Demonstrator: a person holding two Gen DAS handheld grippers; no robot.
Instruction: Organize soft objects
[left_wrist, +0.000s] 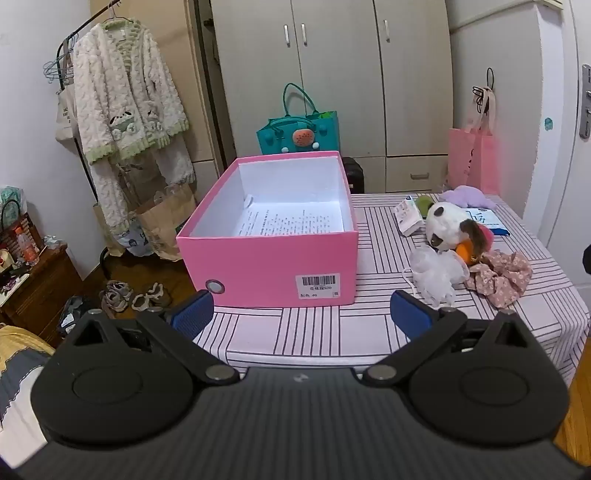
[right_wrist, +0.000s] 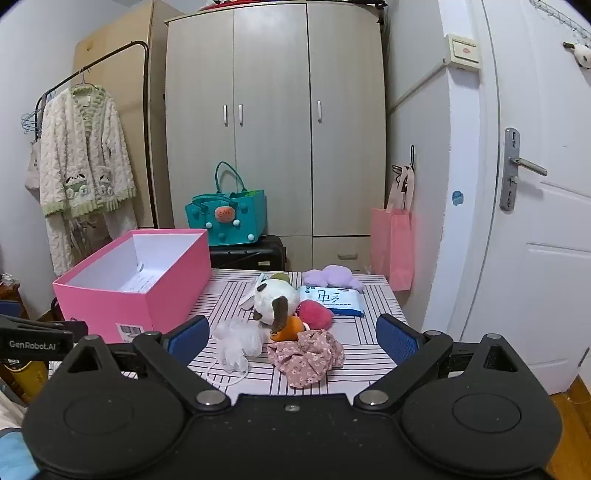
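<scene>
Both hand-held grippers, left (left_wrist: 301, 314) and right (right_wrist: 291, 338), are spread wide, holding nothing. The soft stuff is heaped on the striped worktop (right_wrist: 369, 363) beside the open pink cardboard box (left_wrist: 273, 258). White mesh pouf (right_wrist: 236, 345) probably overlaps the floral fabric scrunchie (right_wrist: 306, 356), so a grab could snag both.

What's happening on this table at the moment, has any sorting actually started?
Not yet, by the look of it. Both handheld grippers are open and holding nothing: the left gripper faces the pink box, which holds only a printed sheet. The right gripper faces the pile of soft things beside the box on the striped tablecloth: a white mesh pouf, a floral fabric piece, a panda plush, a pink pompom and a purple plush.
</scene>
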